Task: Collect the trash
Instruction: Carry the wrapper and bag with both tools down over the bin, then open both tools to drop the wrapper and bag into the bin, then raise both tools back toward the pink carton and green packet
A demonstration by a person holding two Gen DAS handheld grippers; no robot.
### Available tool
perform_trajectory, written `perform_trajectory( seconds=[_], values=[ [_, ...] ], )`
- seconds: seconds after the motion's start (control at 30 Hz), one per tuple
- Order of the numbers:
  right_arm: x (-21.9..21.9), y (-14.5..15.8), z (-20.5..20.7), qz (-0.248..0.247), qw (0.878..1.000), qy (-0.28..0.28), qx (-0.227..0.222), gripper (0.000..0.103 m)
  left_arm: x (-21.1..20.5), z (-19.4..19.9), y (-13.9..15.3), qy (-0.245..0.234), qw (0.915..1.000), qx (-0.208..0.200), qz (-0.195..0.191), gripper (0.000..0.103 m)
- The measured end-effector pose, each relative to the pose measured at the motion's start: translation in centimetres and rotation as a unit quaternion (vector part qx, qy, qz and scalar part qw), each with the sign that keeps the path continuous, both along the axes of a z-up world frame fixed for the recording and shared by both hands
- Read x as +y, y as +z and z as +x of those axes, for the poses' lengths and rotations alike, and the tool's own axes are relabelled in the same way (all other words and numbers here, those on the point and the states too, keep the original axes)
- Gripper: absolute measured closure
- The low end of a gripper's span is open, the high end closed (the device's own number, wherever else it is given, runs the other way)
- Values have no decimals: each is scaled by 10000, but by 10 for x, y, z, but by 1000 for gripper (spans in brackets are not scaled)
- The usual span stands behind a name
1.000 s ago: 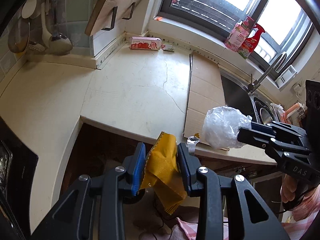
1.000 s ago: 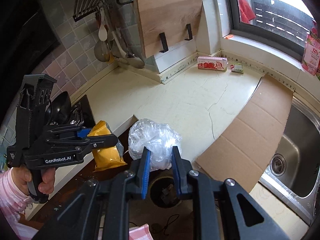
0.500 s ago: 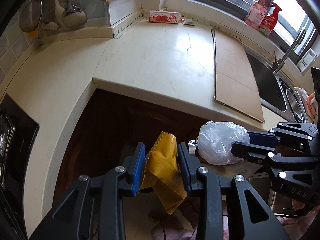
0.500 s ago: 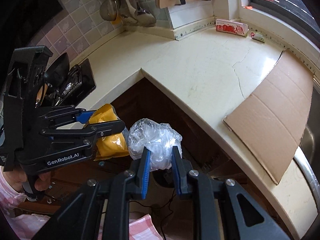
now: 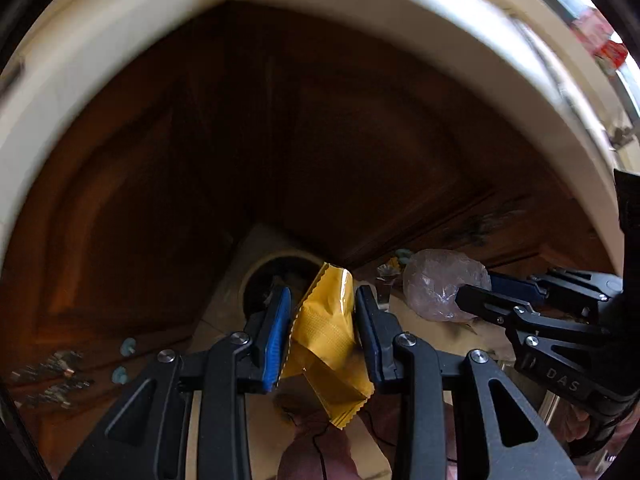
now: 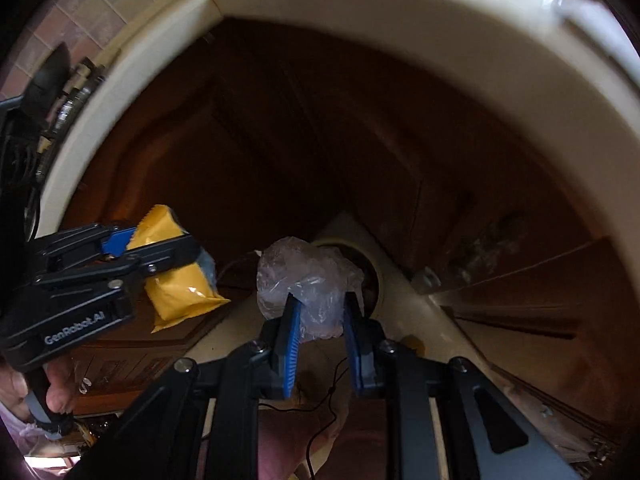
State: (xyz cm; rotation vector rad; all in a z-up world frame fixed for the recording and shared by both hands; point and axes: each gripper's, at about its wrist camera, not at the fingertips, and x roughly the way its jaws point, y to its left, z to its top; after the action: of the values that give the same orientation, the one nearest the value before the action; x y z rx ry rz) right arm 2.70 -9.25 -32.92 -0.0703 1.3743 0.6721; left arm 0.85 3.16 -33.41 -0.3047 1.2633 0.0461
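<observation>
Dark cabinets behind; left gripper (image 5: 322, 330) clamps yellow wrapper (image 5: 328, 336) (upright), right gripper (image 6: 320, 334) clamps plastic wad (image 6: 308, 280).

This is a home kitchen. A pale stone counter (image 6: 460, 52) bends around a corner, with dark brown wood cupboard doors (image 5: 280, 128) under it. Small square tiles (image 6: 92, 4) cover the wall, and a round bin (image 5: 266, 276) sits on the floor.
</observation>
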Motion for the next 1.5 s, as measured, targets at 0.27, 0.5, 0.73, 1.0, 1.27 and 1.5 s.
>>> perform_trajectory(
  seconds=[0.27,0.5,0.73,1.0,1.27,1.5],
  values=[
    [34,-91,1,-183,9992,245,265,81,17,8,-104,522,9976,426,-155,70],
    [55,-156,4,-295,9967,302,699,66,19,10,-165,610,9954,738,-21,32],
    [65,-160,1,-472,9960,325,688,66,23,2,-168,599,9948,822,112,32],
    [58,-133,-7,-586,9964,320,529,66,18,-3,-147,454,9957,738,314,32],
    [51,-116,-5,-617,9967,233,483,65,10,-1,-123,350,9968,594,396,32],
    [44,-85,-6,-553,9979,190,269,60,1,-3,-92,339,9977,429,397,32]
  ],
)
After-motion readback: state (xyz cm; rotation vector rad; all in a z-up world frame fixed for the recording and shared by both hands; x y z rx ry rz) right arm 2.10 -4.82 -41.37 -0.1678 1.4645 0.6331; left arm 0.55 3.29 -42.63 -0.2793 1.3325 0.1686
